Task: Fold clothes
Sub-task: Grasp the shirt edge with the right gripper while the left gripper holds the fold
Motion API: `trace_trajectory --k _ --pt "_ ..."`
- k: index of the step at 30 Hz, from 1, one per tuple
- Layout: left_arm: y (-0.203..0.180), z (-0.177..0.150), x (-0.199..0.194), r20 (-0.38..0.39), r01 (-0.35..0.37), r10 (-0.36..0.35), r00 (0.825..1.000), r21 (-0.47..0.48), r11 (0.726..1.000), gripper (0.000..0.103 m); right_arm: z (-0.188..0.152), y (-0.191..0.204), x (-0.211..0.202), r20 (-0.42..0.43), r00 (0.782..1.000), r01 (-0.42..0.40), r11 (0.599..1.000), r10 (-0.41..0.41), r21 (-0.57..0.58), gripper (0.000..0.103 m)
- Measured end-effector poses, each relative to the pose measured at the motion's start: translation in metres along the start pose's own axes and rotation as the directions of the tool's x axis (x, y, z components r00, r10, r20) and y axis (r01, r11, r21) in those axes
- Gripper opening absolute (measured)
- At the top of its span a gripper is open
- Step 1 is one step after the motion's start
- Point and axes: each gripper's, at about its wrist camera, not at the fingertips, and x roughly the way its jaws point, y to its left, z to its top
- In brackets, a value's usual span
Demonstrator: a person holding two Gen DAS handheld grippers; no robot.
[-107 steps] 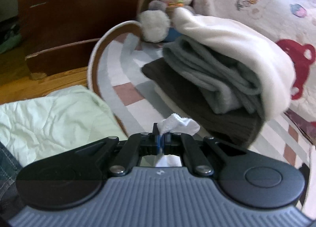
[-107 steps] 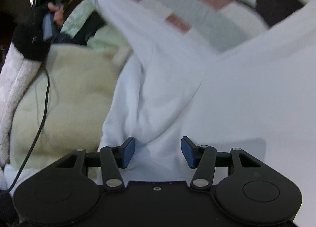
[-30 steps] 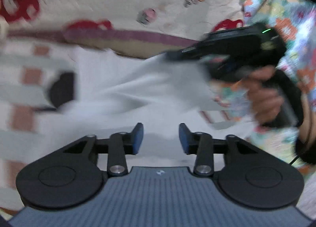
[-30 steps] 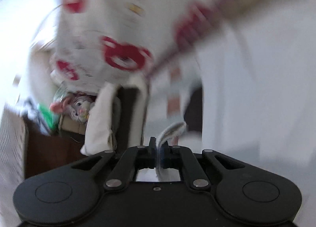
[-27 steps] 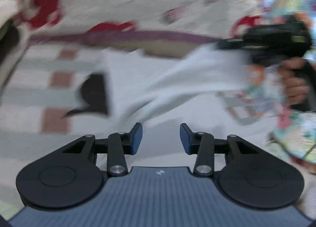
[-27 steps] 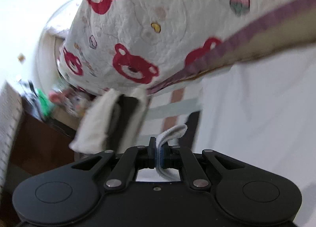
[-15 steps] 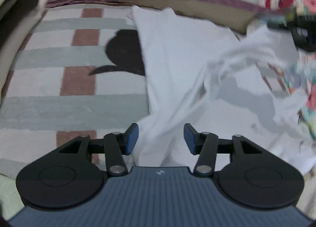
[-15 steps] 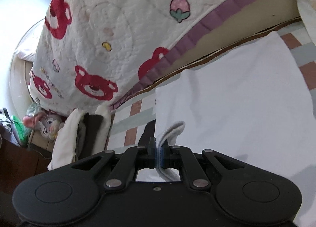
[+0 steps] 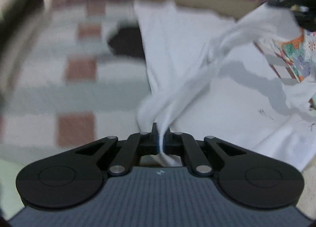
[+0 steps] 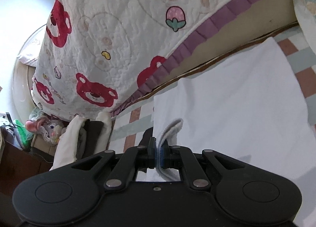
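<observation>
The left gripper (image 9: 161, 138) had its jaws closed on a bunched fold of the white shirt (image 9: 177, 55), and the cloth ran down between the blue pads. From this grip a twisted band of the shirt rose to the upper right, where the right gripper (image 9: 296, 7) held the other end above the floor. The rest of the shirt lay spread on the checked rug (image 9: 79, 88), with its far edge near the bed. Most of the left view was blurred, so small details there could not be read.

In the right wrist view, the right gripper (image 10: 159, 155) also had its jaws closed on the shirt (image 10: 227, 98); a ribbed edge of the cloth (image 10: 171, 128) stood up in a loop just above the pads. Beyond it the flat part of the shirt lay on the rug (image 10: 136, 116), beside the bed with the bear-pattern quilt (image 10: 118, 39). At the left, a pile of folded clothes (image 10: 83, 136) stood next to a plush rabbit (image 10: 49, 130).
</observation>
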Motion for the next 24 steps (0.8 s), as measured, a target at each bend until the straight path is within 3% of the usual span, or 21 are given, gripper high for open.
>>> trace_trajectory --k 4,7,9,12,15,16,20,24 --pt "0.006 -0.023 -0.049 0.076 -0.084 0.088 0.993 -0.055 0.995 0.002 -0.005 -0.004 -0.011 -0.044 0.999 -0.031 0.999 0.030 -0.018 0.007" --pt "-0.006 -0.036 -0.046 0.031 -0.124 0.124 0.992 -0.013 0.992 0.002 -0.027 -0.024 -0.002 -0.141 0.987 0.072 0.997 -0.070 0.009 0.007" --pt "-0.013 -0.035 -0.039 0.003 -0.133 0.133 0.991 0.029 0.991 0.002 -0.042 -0.039 0.011 -0.190 0.967 0.173 0.985 -0.171 -0.006 0.007" --pt "-0.012 -0.035 -0.034 -0.012 -0.108 0.108 0.994 0.026 0.994 0.002 -0.065 -0.061 0.031 -0.257 0.913 0.318 0.947 -0.317 -0.039 0.007" --pt "-0.009 -0.036 -0.030 -0.023 -0.078 0.079 0.997 0.014 0.997 0.002 -0.052 -0.063 0.022 -0.202 0.921 0.330 0.942 -0.334 -0.055 0.007" --pt "-0.008 -0.036 -0.029 -0.027 -0.069 0.069 0.997 0.010 0.998 0.003 -0.047 -0.058 0.016 -0.173 0.917 0.345 0.932 -0.359 -0.108 0.007" --pt "-0.013 -0.037 -0.018 -0.060 -0.048 0.050 0.997 0.036 0.998 0.003 -0.045 -0.067 0.031 -0.177 0.859 0.435 0.867 -0.480 -0.242 0.007" --pt "-0.019 -0.038 -0.013 -0.085 -0.035 0.041 0.996 0.066 0.997 0.004 -0.044 -0.076 0.045 -0.164 0.788 0.508 0.777 -0.593 -0.372 0.007"
